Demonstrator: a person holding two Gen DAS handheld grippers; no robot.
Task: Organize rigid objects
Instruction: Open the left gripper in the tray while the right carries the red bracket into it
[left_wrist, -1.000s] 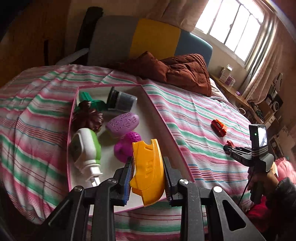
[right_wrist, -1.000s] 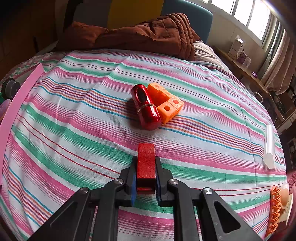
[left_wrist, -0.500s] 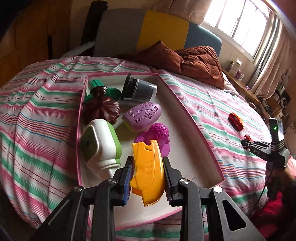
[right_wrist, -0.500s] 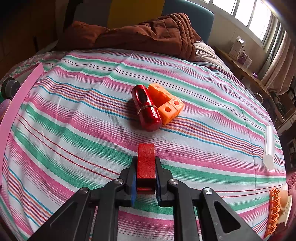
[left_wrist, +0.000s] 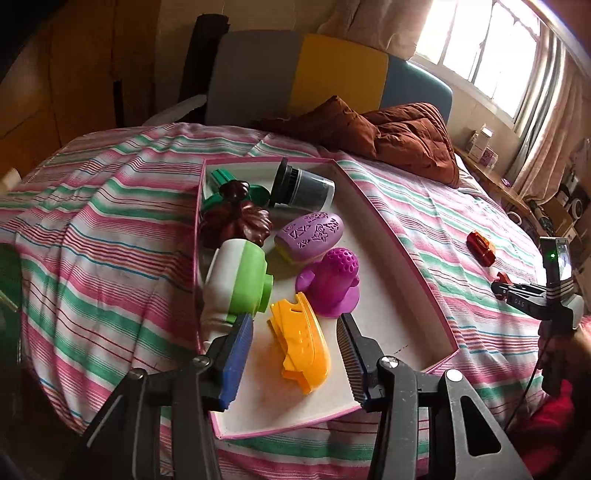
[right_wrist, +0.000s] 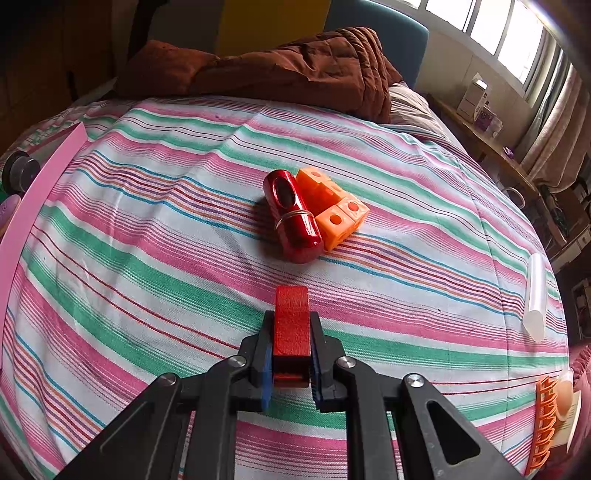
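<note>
The left gripper (left_wrist: 295, 350) is opening its jaws around the yellow piece (left_wrist: 301, 347), now lying free in the pink-rimmed box (left_wrist: 424, 273): a drop-off step. The right gripper (right_wrist: 291, 354) pinches a red block (right_wrist: 291, 325) above the striped bedsheet (right_wrist: 147, 280); boxing it likely comes next.

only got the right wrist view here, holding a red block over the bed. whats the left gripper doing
Observer: The left gripper is over the pink-rimmed tray, its jaws opening around a yellow piece that lies on the tray floor.
Operator: pads still on it
Observer: No, both pads stand clear of the yellow piece.
Operator: whats next to it in the tray
Observer: A magenta knobbed toy lies just beyond it, and a white and green bottle on its left.
Operator: room left for my block
Observer: Yes, the tray floor is bare along its right wall.
</note>
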